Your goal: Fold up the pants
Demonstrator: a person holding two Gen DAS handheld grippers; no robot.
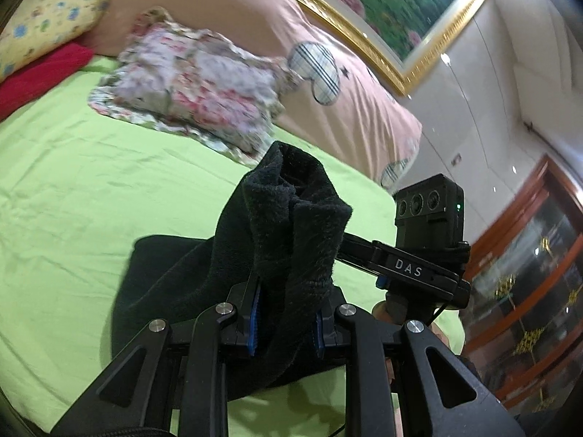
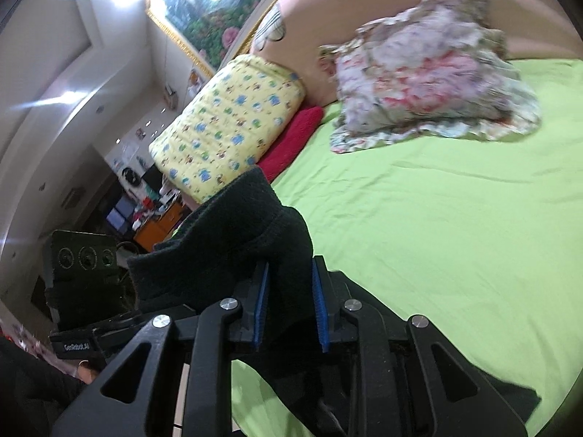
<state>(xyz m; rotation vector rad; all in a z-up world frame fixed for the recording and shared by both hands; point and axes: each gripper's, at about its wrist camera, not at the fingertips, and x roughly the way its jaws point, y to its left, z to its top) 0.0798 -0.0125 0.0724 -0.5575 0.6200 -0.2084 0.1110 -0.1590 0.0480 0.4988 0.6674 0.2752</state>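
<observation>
Black fleece pants point(image 1: 204, 269) lie partly on the green bed sheet, with one end lifted. My left gripper point(image 1: 288, 313) is shut on a bunched fold of the pants, which rises in a peak between the blue pads point(image 1: 255, 324). In the right wrist view my right gripper point(image 2: 291, 302) is shut on another part of the black pants point(image 2: 233, 240), the cloth standing up between its blue pads point(image 2: 261, 302). The right gripper's body point(image 1: 430, 244) shows at the right of the left view; the left gripper's body point(image 2: 83, 273) shows at the left of the right view.
A green sheet point(image 1: 91, 189) covers the bed. A floral pillow point(image 1: 189, 87) lies near the pink headboard cushion point(image 1: 346, 91). A yellow patterned quilt point(image 2: 233, 123) and a red cloth point(image 2: 291, 142) sit at the bed's side. A wooden cabinet point(image 1: 528, 291) stands beyond the edge.
</observation>
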